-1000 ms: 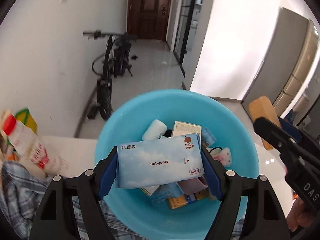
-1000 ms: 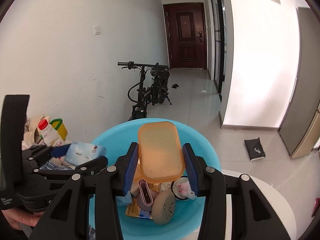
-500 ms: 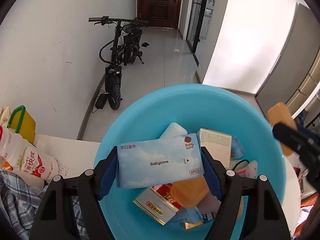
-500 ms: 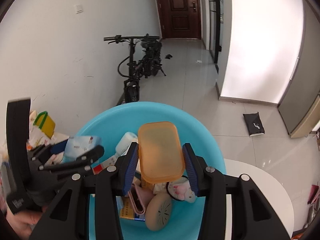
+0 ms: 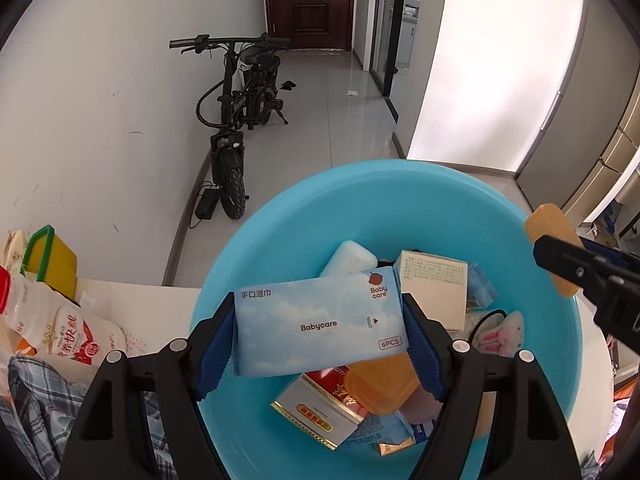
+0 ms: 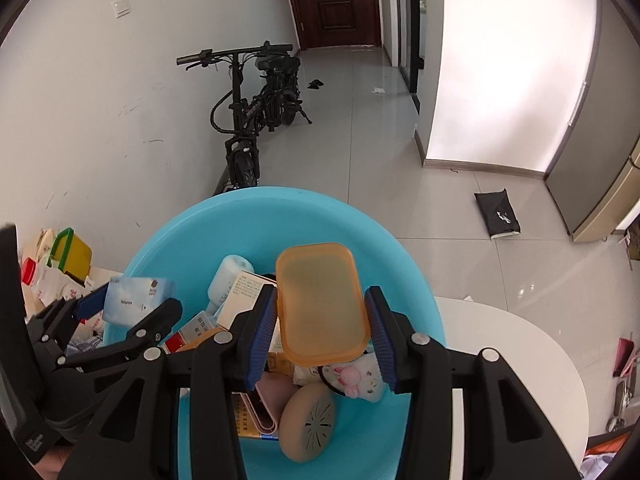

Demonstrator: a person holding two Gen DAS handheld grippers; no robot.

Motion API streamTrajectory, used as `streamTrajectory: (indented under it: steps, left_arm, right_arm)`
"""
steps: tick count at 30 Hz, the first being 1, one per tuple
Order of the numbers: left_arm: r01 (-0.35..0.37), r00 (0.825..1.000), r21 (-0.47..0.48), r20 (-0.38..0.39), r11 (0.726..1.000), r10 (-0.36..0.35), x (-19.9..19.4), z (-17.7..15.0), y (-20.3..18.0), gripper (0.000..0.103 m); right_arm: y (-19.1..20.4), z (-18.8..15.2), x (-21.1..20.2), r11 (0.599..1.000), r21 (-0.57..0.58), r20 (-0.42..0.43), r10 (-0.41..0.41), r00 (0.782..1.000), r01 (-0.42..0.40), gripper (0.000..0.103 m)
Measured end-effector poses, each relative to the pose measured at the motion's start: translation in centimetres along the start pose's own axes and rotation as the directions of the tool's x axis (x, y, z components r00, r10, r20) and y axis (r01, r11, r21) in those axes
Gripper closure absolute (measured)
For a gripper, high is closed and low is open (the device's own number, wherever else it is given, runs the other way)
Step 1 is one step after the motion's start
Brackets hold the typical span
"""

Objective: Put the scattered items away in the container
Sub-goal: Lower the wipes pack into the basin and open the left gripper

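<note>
A black folding electric bicycle [image 5: 240, 120] leans beside the pale grey wall [image 5: 100, 112]; beyond it, a dark brown panelled door [image 5: 310, 2] ends the glossy grey tiled floor [image 6: 380, 128].

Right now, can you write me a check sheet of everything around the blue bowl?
Surface: white table, bare at the right.
Job's things: blue basin holding boxes, a bottle, a bunny toy.
Clutter: milk bottle, yellow bag, plaid cloth.
Grippers: left gripper shut on wipes pack; right gripper shut on orange lid, both over the basin.
Cables: charger lead by the bike.
Surroundings: hallway, brown door.
</note>
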State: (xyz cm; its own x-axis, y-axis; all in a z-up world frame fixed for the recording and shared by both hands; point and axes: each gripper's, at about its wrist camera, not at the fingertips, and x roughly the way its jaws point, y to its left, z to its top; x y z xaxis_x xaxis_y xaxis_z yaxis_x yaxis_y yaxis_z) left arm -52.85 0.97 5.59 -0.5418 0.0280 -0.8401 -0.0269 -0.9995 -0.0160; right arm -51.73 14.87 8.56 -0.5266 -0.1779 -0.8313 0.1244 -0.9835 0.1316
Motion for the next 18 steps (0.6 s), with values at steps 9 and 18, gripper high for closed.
streamTrajectory:
  steps: [9, 18]
  left_arm:
    - [0.064, 0.998, 0.0, 0.02, 0.998, -0.064, -0.1, -0.2, -0.9, 0.024]
    - [0.06, 0.995, 0.016, 0.079, 0.998, -0.061, -1.4, 0.3, -1.4, 0.01]
  right_arm:
    - [-1.3, -0.3, 0.4, 0.999, 0.031, -0.009, 0.018, 1.0, -0.018, 0.06]
    - [-0.6, 0.3, -0.3, 0.999, 0.016, 0.015, 0.032, 0.999, -0.032, 0.06]
